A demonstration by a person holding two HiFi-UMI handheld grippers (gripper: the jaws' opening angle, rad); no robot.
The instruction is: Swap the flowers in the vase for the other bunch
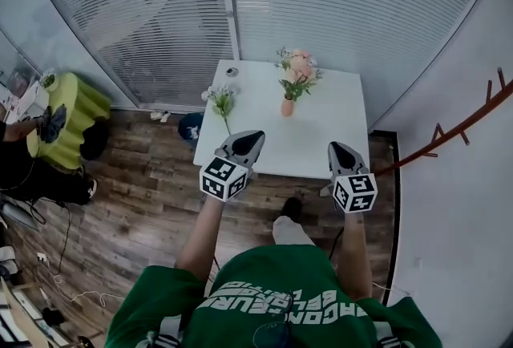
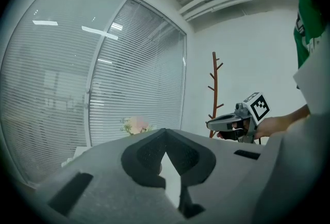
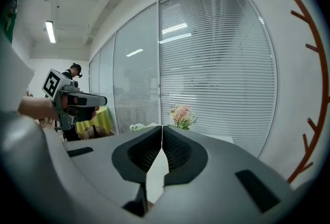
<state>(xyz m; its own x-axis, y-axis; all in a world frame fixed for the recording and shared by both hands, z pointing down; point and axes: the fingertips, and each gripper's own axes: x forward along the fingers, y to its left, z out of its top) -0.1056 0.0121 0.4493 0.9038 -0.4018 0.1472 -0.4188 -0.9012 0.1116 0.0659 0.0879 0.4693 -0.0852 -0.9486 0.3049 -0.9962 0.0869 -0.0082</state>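
Note:
A small orange vase (image 1: 287, 107) stands on the white table (image 1: 337, 138) and holds a pink bunch of flowers (image 1: 298, 70); the pink bunch (image 3: 181, 114) also shows in the right gripper view. A second bunch with white blooms (image 1: 220, 100) lies at the table's left edge. My left gripper (image 1: 253, 136) hovers at the table's near edge, shut and empty, just below the white bunch. My right gripper (image 1: 337, 149) is over the near right part of the table, shut with nothing in it. The pink flowers (image 2: 135, 125) peek above the left gripper's shut jaws.
A small round object (image 1: 232, 72) sits at the table's far left corner. Glass walls with blinds (image 1: 321, 2) stand behind the table. A brown coat rack (image 1: 469, 126) is at the right, a green table (image 1: 68, 114) at the left, and a dark item (image 1: 191, 128) on the wood floor.

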